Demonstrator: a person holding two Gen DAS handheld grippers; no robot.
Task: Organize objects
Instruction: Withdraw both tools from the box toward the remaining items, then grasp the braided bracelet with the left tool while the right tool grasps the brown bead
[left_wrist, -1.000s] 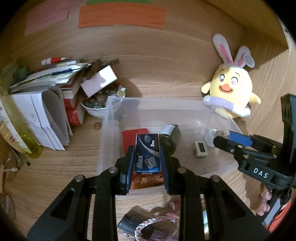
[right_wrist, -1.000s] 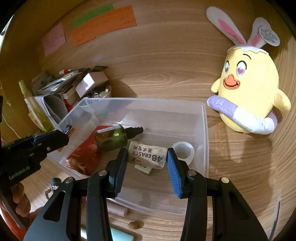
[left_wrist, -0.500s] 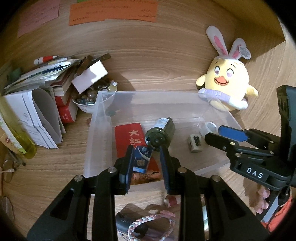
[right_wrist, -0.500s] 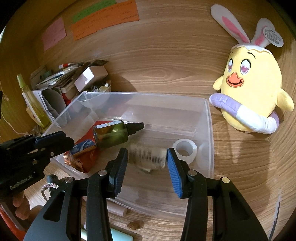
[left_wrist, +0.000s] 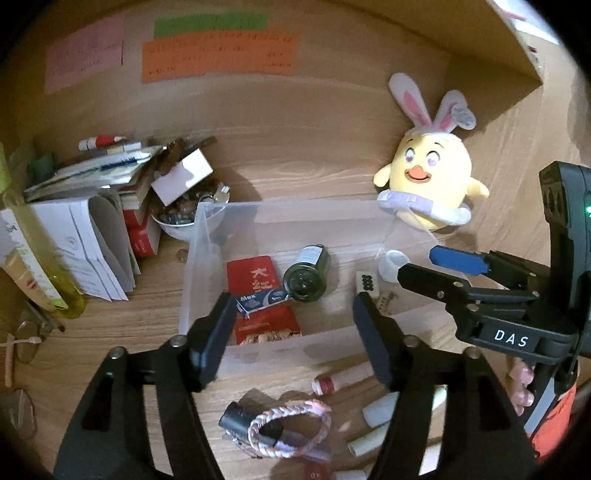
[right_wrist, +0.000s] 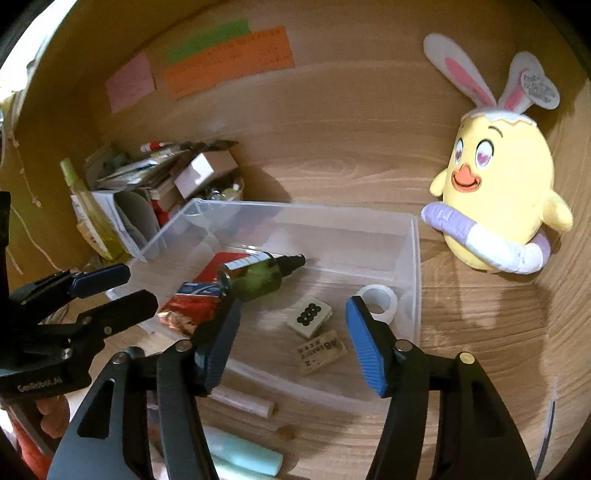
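Note:
A clear plastic bin (left_wrist: 207, 236) (right_wrist: 413, 258) stands on the wooden desk. In it lie a red packet (left_wrist: 255, 280), a small blue box (left_wrist: 258, 301), a green bottle (left_wrist: 308, 275) (right_wrist: 258, 277), a mahjong tile (right_wrist: 309, 316), a tan eraser (right_wrist: 320, 351) and a white tape roll (right_wrist: 376, 301). My left gripper (left_wrist: 291, 332) is open and empty above the bin's near wall. My right gripper (right_wrist: 291, 343) is open and empty above the eraser.
A yellow bunny plush (left_wrist: 430, 192) (right_wrist: 498, 206) sits right of the bin. Books, papers and a bowl of small items (left_wrist: 184, 218) crowd the left. A braided bracelet (left_wrist: 288, 428), chalk sticks (left_wrist: 376, 410) (right_wrist: 240, 448) and a lip balm (left_wrist: 332, 380) lie in front of the bin.
My left gripper opened and dropped the blue box onto the red packet. My right gripper opened and dropped the eraser onto the bin floor. Both pulled back.

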